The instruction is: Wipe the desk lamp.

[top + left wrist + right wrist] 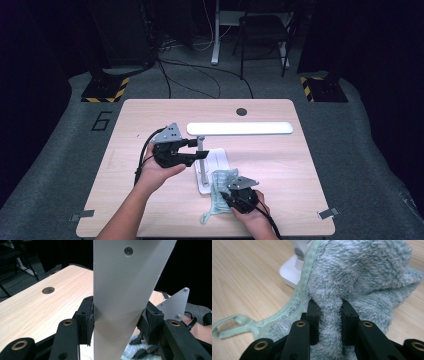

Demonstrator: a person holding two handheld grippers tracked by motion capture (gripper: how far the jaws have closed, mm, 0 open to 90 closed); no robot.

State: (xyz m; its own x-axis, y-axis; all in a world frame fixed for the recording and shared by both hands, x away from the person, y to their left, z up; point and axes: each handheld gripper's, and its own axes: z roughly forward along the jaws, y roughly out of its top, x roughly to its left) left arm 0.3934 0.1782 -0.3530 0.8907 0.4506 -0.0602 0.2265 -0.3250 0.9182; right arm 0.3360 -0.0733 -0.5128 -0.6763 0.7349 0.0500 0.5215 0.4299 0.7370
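Nearest, at the table's (150, 210) five o'clock edge, the right gripper (235, 196) pinches a fold of fluffy pale-green cloth (218, 192) — its hanging loop trails toward seven o'clock. Beyond, at centre, the left gripper (196, 148) clamps the white desk lamp's (239, 128) upright post; the lamp's long head runs nine to three o'clock. Farthest, a "6" (102, 120) marks the floor at ten o'clock.

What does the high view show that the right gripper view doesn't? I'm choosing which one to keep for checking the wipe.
High view: the whole lamp, its long head, the left gripper clamped on the lamp's post, and the table. Right gripper view: pads pinching a fold of the fluffy cloth, and its hanging loop. Both: the right gripper, the cloth and the lamp's white base.
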